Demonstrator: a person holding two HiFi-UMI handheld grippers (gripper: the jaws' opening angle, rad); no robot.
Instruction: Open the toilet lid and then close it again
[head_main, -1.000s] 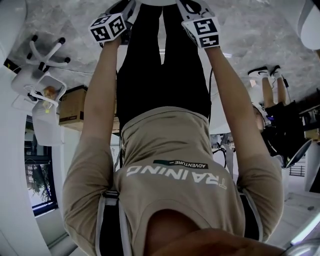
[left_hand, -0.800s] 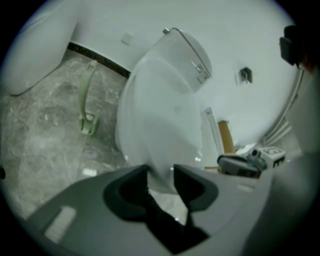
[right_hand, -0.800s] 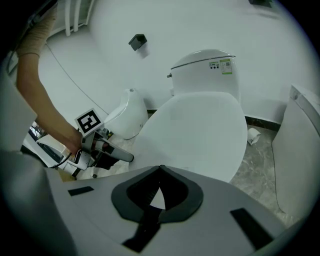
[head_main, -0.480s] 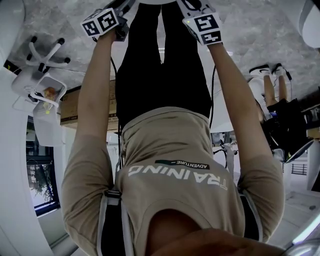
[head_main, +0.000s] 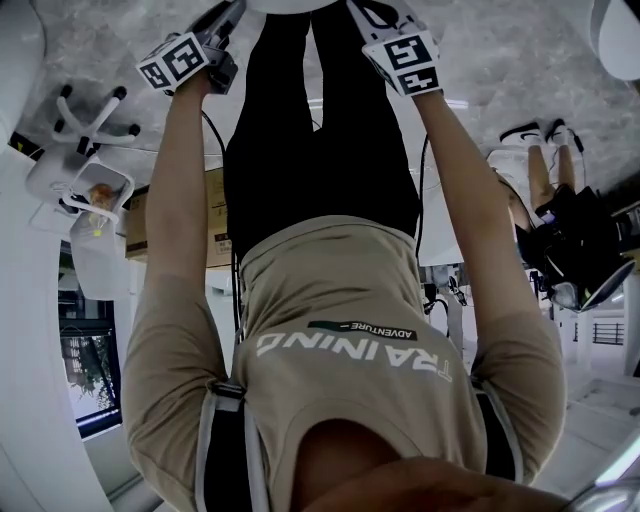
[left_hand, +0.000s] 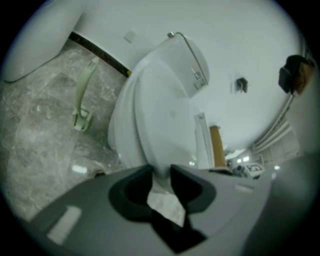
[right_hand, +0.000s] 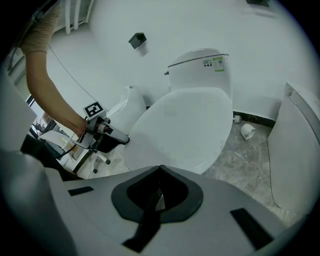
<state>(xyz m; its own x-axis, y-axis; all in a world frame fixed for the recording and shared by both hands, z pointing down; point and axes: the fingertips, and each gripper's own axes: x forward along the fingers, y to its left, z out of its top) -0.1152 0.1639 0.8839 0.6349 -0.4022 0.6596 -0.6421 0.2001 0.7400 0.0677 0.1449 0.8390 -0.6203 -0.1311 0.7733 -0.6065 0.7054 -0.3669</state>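
now left tongs (left_hand: 161, 170) have just been closing on the toilet lid (left_hand: 159, 112), right tongs (right_hand: 160, 169) shut, empty; shallow pinch could slip, lid slams.

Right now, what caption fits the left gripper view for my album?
Left claw, jaws just closed further, pinching the edge of the white toilet lid.

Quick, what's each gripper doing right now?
Left gripper: jaws have just been closing, now gripping the lid edge.
Right gripper: closed, empty.
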